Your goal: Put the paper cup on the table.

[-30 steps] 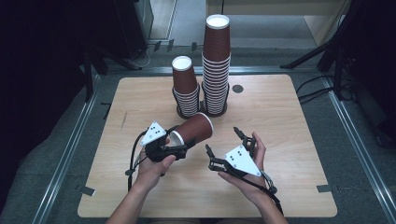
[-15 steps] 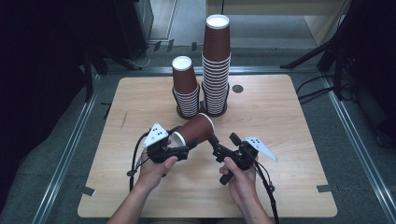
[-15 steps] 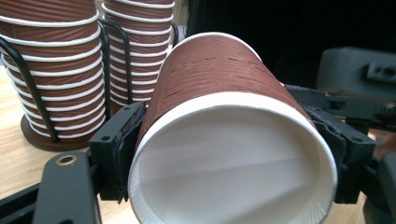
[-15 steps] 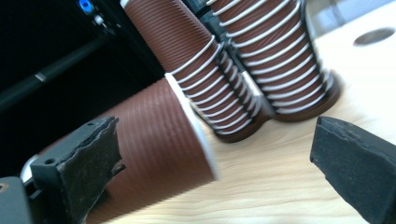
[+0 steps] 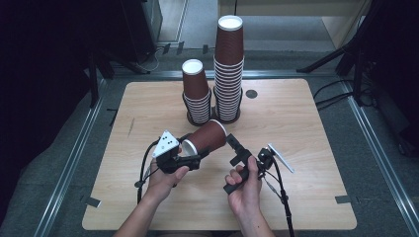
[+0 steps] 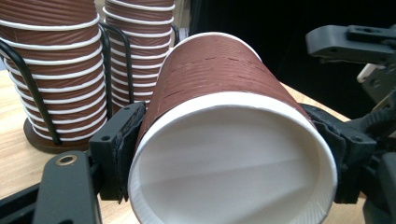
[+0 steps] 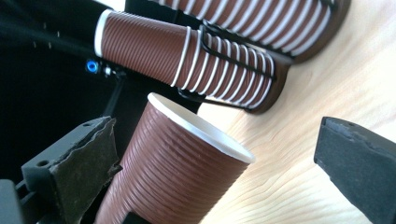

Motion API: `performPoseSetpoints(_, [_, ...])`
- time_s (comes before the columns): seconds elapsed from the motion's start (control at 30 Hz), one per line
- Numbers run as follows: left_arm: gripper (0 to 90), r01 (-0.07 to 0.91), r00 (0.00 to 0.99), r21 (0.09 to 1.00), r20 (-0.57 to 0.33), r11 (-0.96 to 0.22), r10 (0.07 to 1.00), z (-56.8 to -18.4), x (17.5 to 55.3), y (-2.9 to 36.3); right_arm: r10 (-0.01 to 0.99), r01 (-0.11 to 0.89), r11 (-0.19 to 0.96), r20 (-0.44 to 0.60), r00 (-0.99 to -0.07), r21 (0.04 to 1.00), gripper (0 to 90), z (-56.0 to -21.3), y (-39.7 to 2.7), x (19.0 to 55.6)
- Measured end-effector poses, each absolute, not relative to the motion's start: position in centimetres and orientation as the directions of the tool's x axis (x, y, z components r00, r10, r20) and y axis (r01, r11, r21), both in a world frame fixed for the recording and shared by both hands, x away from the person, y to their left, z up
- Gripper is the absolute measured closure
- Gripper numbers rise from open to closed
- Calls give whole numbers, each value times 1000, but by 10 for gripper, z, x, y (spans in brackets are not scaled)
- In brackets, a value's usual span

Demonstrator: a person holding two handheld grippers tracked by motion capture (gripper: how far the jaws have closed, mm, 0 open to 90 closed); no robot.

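A ribbed brown paper cup [image 5: 206, 138] lies on its side above the table, its white mouth toward the person. My left gripper [image 5: 192, 154] is shut on it near the rim. In the left gripper view the pads [image 6: 116, 151] press both sides of the cup [image 6: 219, 84], slightly flattening the mouth. My right gripper [image 5: 232, 143] is rolled onto its side at the cup's base end. Its jaws have just been opening and stand wide. In the right gripper view the cup's base end [image 7: 187, 163] sits between the pads [image 7: 88, 161], which do not press on it.
Two stacks of the same cups stand in black wire holders at the back of the wooden table [image 5: 306, 128]: a short stack [image 5: 196, 94] and a tall stack [image 5: 229, 64]. A small black disc [image 5: 251, 93] lies to their right. Dark floor and stands surround the table.
The right hand has rolled over from palm-up and moved left, bringing its jaws up to the cup's base end. The left gripper and the cup have stayed put.
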State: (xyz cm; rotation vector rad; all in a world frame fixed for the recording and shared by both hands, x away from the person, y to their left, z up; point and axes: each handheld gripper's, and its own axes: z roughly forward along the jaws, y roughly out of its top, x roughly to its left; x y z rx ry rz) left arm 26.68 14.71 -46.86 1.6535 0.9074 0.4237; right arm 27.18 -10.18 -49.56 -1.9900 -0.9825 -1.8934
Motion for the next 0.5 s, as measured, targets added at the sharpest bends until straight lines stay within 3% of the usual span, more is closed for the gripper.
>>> performPoseSetpoints(0.2, [213, 332, 640, 941, -178, -60, 747, -469, 266, 145, 205, 631, -762, 978, 28, 142, 0, -500, -89, 276])
performPoseSetpoints(0.5, [213, 327, 651, 941, -162, -82, 741, -471, 264, 139, 156, 627, -777, 983, 96, 62, 0, -501, -75, 279])
